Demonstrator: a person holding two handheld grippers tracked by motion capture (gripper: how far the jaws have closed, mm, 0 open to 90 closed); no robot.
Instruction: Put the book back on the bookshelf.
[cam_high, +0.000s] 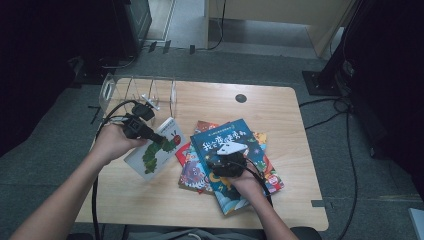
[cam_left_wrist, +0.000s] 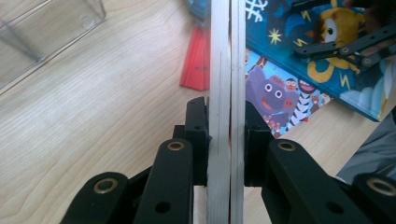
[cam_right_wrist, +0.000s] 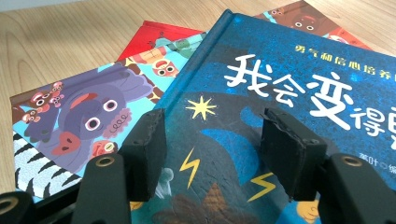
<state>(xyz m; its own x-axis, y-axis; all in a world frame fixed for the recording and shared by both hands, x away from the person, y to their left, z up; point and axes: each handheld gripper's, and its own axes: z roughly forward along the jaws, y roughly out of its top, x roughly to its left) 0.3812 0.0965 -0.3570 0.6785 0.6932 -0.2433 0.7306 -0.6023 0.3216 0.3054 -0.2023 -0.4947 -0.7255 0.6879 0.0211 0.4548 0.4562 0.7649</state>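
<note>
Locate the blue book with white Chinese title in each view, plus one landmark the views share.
High view: blue book lies right of centre on top of the book pile, under the right gripper.
Left gripper view: upper right, beyond the clamped white book.
Right gripper view: blue cover spreads across the right and centre, beneath the open jaws.
Shared landmark: the purple-monster book beneath its left edge.

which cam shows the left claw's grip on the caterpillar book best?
Left gripper view: the left claw is clamped on both sides of the caterpillar book, seen edge-on. High view shows its cover with the claw at its edge.
</note>
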